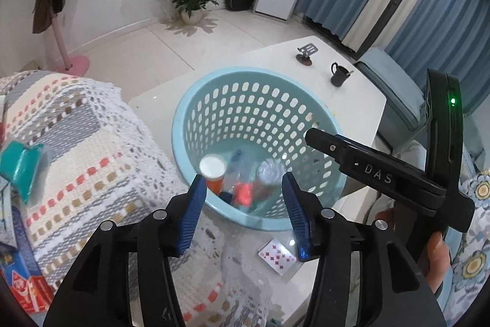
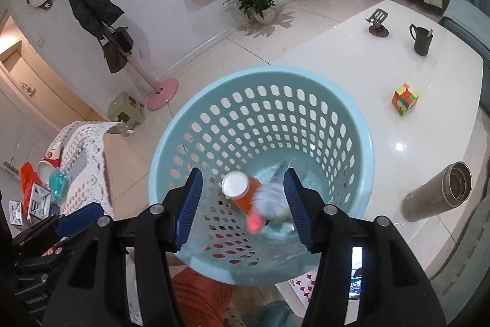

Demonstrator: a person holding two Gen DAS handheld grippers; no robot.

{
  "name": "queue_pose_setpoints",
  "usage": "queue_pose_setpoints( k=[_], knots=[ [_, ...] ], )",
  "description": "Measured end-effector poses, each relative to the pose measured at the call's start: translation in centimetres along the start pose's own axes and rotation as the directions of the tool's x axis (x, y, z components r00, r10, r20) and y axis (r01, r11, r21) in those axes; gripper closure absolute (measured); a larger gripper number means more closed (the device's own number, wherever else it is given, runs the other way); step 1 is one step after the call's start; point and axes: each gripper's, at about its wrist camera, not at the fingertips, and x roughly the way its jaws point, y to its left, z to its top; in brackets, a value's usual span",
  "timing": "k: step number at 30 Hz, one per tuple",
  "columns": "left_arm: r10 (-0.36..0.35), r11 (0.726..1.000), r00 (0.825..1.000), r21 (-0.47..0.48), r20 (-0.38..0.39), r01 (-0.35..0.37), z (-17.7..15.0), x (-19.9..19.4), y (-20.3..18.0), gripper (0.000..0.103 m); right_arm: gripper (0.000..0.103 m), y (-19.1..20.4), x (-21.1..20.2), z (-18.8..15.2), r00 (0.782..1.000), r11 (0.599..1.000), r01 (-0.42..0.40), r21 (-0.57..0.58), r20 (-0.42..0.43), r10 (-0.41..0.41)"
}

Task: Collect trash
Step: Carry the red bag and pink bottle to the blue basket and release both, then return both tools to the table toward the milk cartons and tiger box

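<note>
Right wrist view: right gripper [image 2: 242,207] and left gripper [image 1: 242,204] hover over the blue basket [image 2: 364,170] mid-frame, jaws apart, empty; trash, an orange bottle [image 2: 242,193], lies inside. Drop looks done; next, fetch more litter.

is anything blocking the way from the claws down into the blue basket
Nothing visible. Both the left claw and right claw stand open and empty above the light blue perforated plastic basket, whose mouth is uncovered; an orange bottle with a white cap already lies inside.
</note>
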Motion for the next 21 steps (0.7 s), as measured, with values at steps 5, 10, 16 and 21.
queue_pose_setpoints(
  k=[5, 10, 16, 21],
  knots=[
    [-0.008, 1.000, 0.999, -0.005, 0.039, 0.008, -0.7, -2.1, 0.3, 0.053, 0.051, 2.0, -1.2, -0.7, 1.000, 0.999, -0.007, -0.054, 0.014, 0.008],
    [0.005, 1.000, 0.994, -0.018, 0.112, -0.003, -1.8, -5.9, 1.1, 0.053, 0.051, 5.8, -3.0, -1.6, 0.998, 0.988, -0.028, -0.152, 0.043, 0.035],
    [0.037, 0.998, 0.976, -0.058, 0.216, -0.025, -2.9, -11.4, 3.0, 0.053, 0.051, 11.5, -5.6, -2.8, 0.991, 0.956, -0.083, -0.280, 0.081, 0.110],
    [0.086, 0.991, 0.950, -0.121, 0.299, -0.052, -4.1, -16.1, 5.7, 0.053, 0.051, 16.2, -6.9, -4.2, 0.982, 0.920, -0.132, -0.368, 0.079, 0.173]
  ],
)
